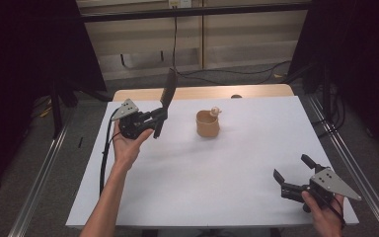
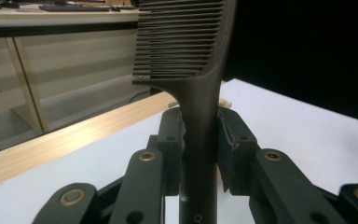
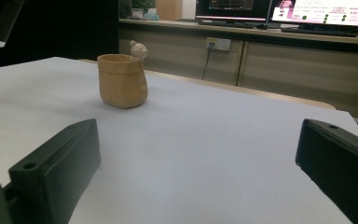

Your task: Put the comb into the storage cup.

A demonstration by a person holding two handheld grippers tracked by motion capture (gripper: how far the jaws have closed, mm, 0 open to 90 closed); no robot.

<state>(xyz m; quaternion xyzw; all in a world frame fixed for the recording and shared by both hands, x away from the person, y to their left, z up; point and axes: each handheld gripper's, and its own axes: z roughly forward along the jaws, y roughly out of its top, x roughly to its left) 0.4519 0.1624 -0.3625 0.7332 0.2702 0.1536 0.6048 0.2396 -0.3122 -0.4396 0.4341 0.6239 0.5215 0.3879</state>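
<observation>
Clamping one dark comb (image 1: 167, 97) by its handle, the left gripper (image 1: 154, 118) sits in the left half of the high view, raised above the white table (image 1: 227, 163) in the person's left hand (image 1: 127, 143). In the left gripper view the two black jaws press on either side of the comb's handle (image 2: 200, 140), and the single row of teeth (image 2: 177, 42) rises to the top edge of the frame, pointing left. The comb stands nearly upright, its toothed end uppermost, well above the table surface.

At the lower right of the high view, the right gripper (image 1: 291, 173) rests in the person's right hand (image 1: 325, 212), its two jaws spread wide with nothing between them. The right gripper view shows those jaws at the lower left and lower right corners, bare table between them.

One tan cup (image 1: 208, 123) stands upright just above the centre of the high view, apart from both grippers, to the right of the comb. One small pale figure (image 3: 139, 49) sits on its rim.
</observation>
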